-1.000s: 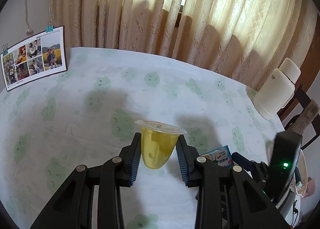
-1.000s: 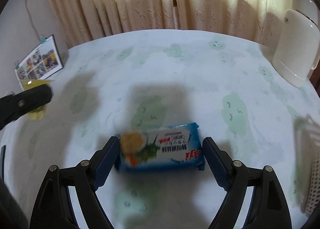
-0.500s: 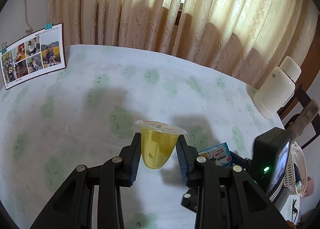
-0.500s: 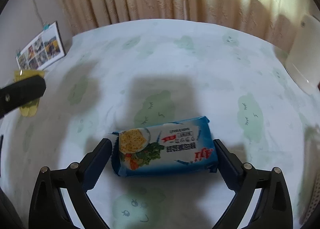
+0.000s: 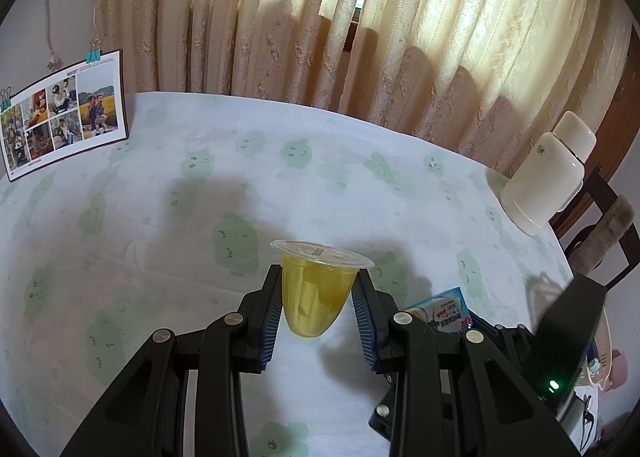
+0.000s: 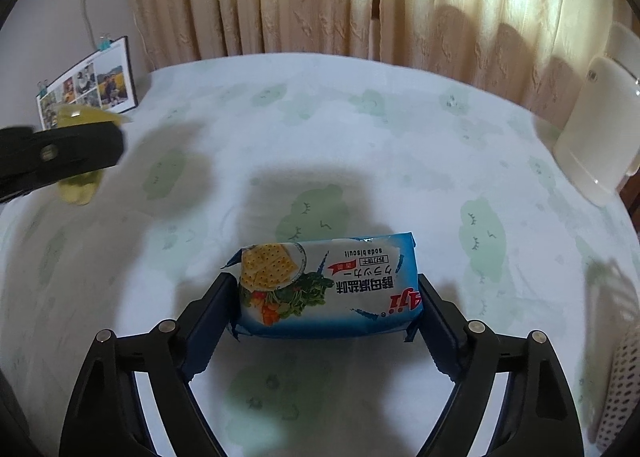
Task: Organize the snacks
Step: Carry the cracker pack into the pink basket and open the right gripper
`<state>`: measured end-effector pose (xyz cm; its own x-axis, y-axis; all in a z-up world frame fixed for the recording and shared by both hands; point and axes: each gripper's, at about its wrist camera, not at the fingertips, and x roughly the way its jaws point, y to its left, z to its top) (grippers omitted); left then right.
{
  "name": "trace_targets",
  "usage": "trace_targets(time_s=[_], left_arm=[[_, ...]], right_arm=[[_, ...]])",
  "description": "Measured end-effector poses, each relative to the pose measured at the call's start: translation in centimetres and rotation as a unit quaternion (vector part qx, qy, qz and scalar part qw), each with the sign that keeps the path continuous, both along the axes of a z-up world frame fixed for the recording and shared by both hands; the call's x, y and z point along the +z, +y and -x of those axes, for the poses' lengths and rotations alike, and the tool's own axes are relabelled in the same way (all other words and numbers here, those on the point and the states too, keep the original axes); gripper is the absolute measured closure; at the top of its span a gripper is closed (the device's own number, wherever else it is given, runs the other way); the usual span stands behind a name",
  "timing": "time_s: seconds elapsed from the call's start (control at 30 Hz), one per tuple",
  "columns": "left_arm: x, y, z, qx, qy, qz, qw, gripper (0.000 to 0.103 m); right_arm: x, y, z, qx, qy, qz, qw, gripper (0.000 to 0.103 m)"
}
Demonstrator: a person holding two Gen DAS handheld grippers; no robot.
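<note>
A clear cup of yellow jelly (image 5: 312, 309) with a sealed lid hangs above the tablecloth, and my left gripper (image 5: 319, 273) is shut on its sides. In the right wrist view the same cup (image 6: 76, 189) shows at the far left behind a black finger (image 6: 60, 157). A blue soda biscuit packet (image 6: 328, 289) lies crosswise between the jaws of my right gripper (image 6: 324, 279). Those jaws are closing, and their blue pads touch the packet's two crimped ends. A corner of the packet (image 5: 440, 311) shows at the lower right of the left wrist view.
The round table (image 5: 160, 217) wears a white cloth with green cloud prints. A white flask (image 5: 548, 177) stands at its far right edge, a clipped photo sheet (image 5: 64, 117) at the far left. A white perforated basket (image 6: 624, 377) sits at the right, with a chair (image 5: 608, 233) and curtains behind.
My right gripper's jaws spread wider around the biscuit packet, then came in against its ends. The left gripper and its jelly cup have stayed put.
</note>
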<state>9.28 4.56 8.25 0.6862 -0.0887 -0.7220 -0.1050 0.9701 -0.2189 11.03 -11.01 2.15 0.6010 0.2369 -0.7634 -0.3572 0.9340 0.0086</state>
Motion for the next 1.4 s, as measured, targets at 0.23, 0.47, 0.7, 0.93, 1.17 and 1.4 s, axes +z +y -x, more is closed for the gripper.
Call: trace_targets(time_s=[0.23,0.47,0.7,0.93,1.17,1.4], left_arm=[[0.2,-1.2,0.4,-0.02,-0.006,-0.005,0.9998,0.072],[0.5,-2.7,1.1,-0.042,-0.015,-0.012,0.9989,0.072],[0.8,-3.9,1.8,-0.058,-0.023,-0.016,0.9979,0.072],[1.0,-5.1,2.4,-0.076,-0.029,-0.021,0.9965,0.072],[0.9,-6.1,2.9,-0.087,-0.031,-0.028,0.9953,0.072],[0.7,-6.6,3.3,-0.096,-0.031,-0.033,0.9944,0.072]], right_arm=[[2.1,-2.1,1.7,-0.015,-0.023,-0.013,1.0,0.017],[4.4,-6.2,3.2,-0.06,-0.043,-0.028,0.997,0.017],[6.9,-10.9,5.0,-0.114,-0.07,-0.039,0.99,0.017],[8.7,-16.3,6.8,-0.182,-0.095,-0.043,0.978,0.017],[9.6,-20.4,8.0,-0.235,-0.106,-0.044,0.965,0.017],[9.0,-23.9,8.5,-0.277,-0.104,-0.035,0.954,0.017]])
